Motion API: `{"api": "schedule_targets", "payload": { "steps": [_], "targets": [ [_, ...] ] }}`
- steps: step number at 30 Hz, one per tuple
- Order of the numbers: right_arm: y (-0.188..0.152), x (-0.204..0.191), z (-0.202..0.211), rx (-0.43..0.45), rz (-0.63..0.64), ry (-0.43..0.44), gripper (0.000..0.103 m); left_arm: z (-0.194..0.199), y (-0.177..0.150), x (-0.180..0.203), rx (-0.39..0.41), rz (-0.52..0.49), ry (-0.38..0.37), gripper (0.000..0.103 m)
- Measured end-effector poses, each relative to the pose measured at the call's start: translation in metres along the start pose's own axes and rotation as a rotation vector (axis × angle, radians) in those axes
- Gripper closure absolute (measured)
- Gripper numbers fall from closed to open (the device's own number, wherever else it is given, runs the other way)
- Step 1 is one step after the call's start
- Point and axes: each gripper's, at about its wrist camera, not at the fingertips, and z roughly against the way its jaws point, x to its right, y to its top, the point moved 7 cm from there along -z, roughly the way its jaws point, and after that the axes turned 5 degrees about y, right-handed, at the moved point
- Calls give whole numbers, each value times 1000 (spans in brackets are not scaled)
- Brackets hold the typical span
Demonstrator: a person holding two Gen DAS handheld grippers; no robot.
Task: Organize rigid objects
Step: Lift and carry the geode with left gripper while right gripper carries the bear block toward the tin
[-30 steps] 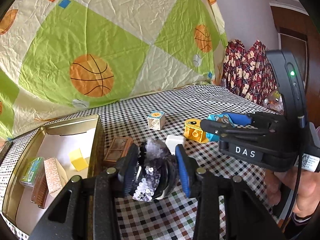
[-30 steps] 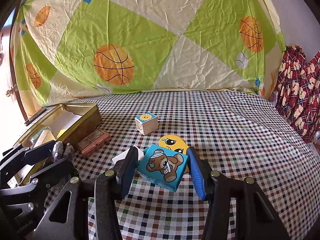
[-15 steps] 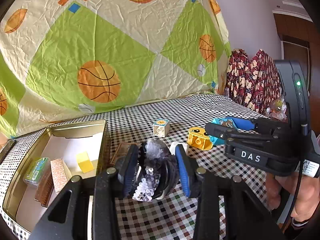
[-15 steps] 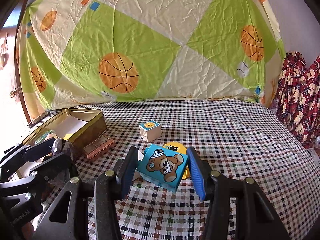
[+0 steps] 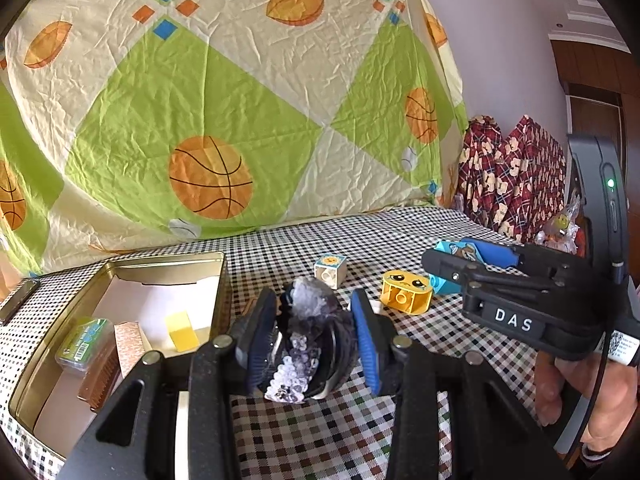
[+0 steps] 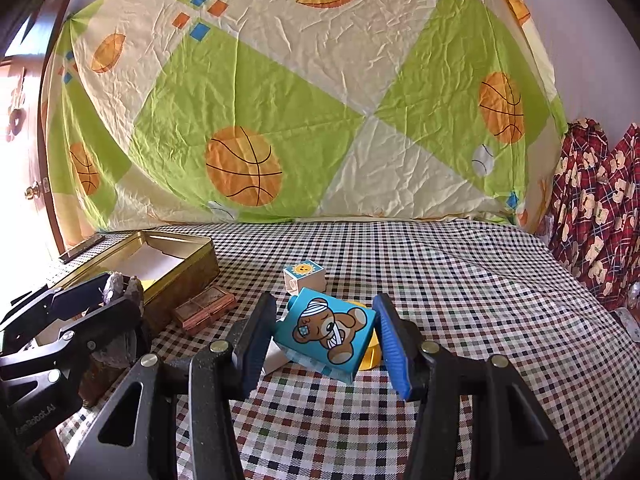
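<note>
Blue square toy block with a bandaged teddy bear picture (image 6: pixel 329 331) sits tilted in the middle of the right wrist view, pinched by the right gripper (image 6: pixel 326 338) above the checked tablecloth (image 6: pixel 460 280). At lower middle of the left wrist view, the left gripper (image 5: pixel 310 338) pinches a dark sparkly sequin lump (image 5: pixel 306 340). An open gold metal tin (image 5: pixel 120 266) lies at the lower left, and a yellow face block (image 5: pixel 406 290) and a small white sun block (image 5: pixel 330 270) rest on the cloth.

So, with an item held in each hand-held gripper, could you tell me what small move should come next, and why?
Probably carry the left hand-held gripper sideways over the open gold tin. It is clamped on a sequined purple object, and the tin sits right beside it, holding sorted items with bare floor free. The right hand-held gripper, gripping the bear block, is farther off.
</note>
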Motion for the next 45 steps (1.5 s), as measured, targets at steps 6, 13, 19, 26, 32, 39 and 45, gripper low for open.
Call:
{"api": "schedule_targets", "payload": {
  "steps": [6, 13, 19, 26, 32, 39, 45],
  "targets": [
    [1, -2, 5, 27, 6, -1, 50, 3, 2, -2, 20, 6, 5, 66],
    [2, -4, 12, 59, 15, 1, 50, 9, 3, -4, 48, 15, 14, 66],
    [4, -5, 18, 86, 22, -2, 50, 12, 5, -5, 63, 19, 18, 66],
    [7, -6, 25, 119, 30, -1, 50, 18, 5, -8, 88, 27, 30, 66],
    [8, -7, 28, 133, 35, -1, 50, 21, 7, -9, 109, 29, 36, 66],
    [9, -8, 34, 159, 45, -6, 50, 26, 8, -9, 128, 30, 40, 66],
    [10, -9, 39, 185, 52, -9, 50, 32, 10, -12, 153, 39, 49, 66]
  ]
}}
